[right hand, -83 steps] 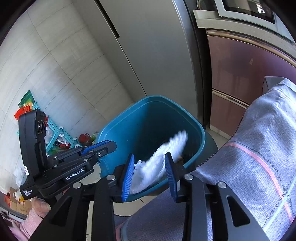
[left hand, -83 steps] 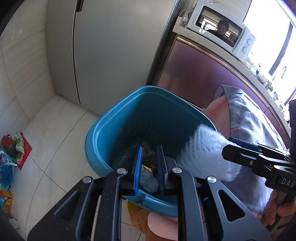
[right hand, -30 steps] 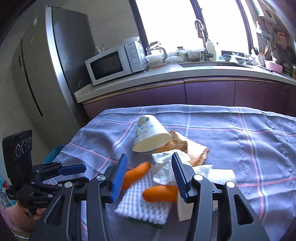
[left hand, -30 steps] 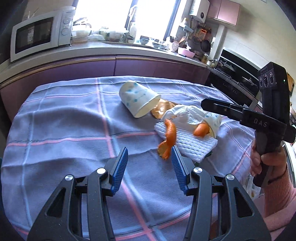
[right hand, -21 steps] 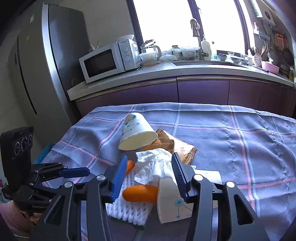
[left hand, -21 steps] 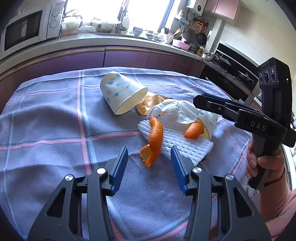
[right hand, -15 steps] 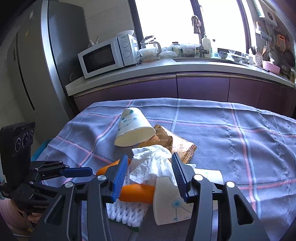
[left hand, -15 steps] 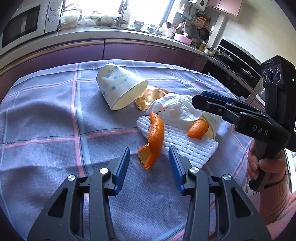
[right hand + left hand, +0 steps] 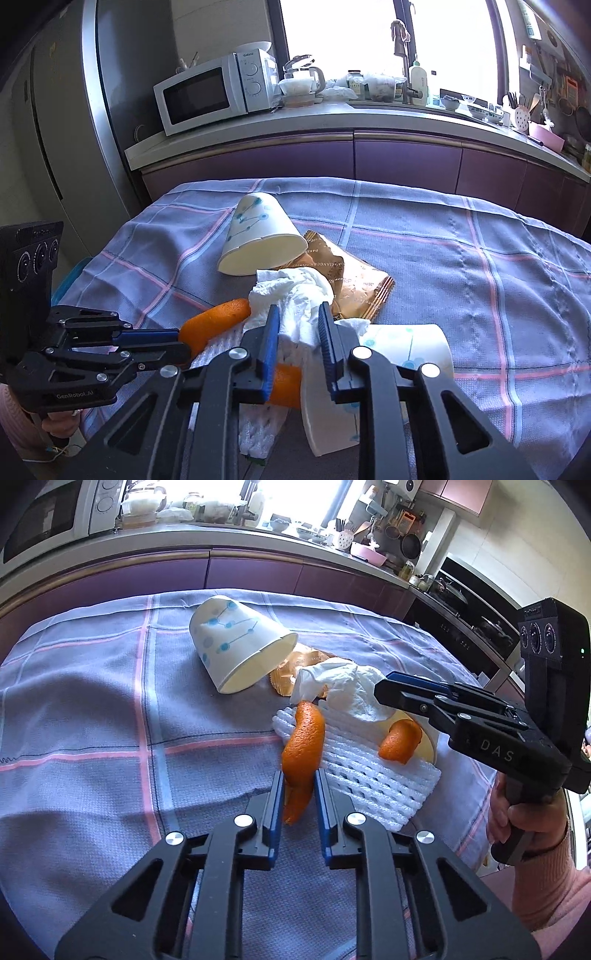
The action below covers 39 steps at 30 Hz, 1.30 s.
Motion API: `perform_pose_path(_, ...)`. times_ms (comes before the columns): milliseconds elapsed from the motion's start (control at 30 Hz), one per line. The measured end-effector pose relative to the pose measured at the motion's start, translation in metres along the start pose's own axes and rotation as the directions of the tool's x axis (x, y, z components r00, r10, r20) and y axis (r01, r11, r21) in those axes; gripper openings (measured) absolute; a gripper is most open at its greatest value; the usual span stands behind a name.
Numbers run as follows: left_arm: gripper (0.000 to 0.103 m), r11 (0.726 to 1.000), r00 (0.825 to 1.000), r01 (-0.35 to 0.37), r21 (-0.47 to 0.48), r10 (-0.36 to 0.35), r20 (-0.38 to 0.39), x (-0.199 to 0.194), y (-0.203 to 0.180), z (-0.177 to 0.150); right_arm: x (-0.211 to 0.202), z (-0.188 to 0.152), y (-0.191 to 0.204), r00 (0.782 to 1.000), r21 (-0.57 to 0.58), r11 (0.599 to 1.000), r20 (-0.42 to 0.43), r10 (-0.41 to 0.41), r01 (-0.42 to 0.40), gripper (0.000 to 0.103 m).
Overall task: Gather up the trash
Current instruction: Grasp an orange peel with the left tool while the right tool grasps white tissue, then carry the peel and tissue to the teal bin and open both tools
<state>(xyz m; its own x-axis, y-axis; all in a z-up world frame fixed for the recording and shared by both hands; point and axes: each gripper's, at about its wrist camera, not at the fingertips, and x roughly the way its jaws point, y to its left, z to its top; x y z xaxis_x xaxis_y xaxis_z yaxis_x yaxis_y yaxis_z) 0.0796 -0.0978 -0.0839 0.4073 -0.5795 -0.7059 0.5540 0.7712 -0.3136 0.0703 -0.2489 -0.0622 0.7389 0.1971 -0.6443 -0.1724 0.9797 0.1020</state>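
Observation:
Trash lies in a heap on the checked cloth. My left gripper is shut on a long orange peel, also in the right wrist view, at the edge of a white foam net. My right gripper is closed around a crumpled white tissue, seen too in the left wrist view. A second peel lies on the net. A tipped paper cup lies behind, and another cup lies under my right gripper. A brown snack wrapper lies beneath the tissue.
A purple counter runs behind the table with a microwave, a kettle and a sink. A steel fridge stands at the left. A blue bin rim shows beside the table's left edge.
Both grippers left the blue bin and came over the table. In the last half second the left jaws closed on the orange peel and the right jaws closed on the tissue.

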Motion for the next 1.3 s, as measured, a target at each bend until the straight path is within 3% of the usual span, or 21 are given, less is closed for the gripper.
perform_pose_path(233, 0.015, 1.0, 1.0, -0.001, -0.008, 0.001, 0.017, -0.007, 0.001, -0.002, -0.002, 0.0, 0.001, 1.0, -0.003, 1.0, 0.002, 0.001, -0.001, 0.005)
perform_pose_path(600, 0.015, 1.0, 0.998, -0.007, -0.022, 0.008, 0.066, -0.032, 0.008, -0.007, -0.016, 0.009, 0.003, 0.998, 0.021, 0.999, 0.059, 0.038, -0.039, 0.003)
perform_pose_path(1000, 0.015, 0.995, 0.985, -0.04, -0.094, 0.055, 0.161, -0.088, 0.037, -0.017, -0.027, 0.022, 0.031, 0.983, -0.003, 0.989, 0.113, 0.145, -0.146, 0.003)
perform_pose_path(1300, 0.015, 0.982, 0.969, -0.088, -0.164, 0.123, 0.215, -0.132, 0.067, -0.036, -0.016, 0.03, 0.071, 0.958, -0.043, 0.964, 0.106, 0.267, -0.264, 0.003)
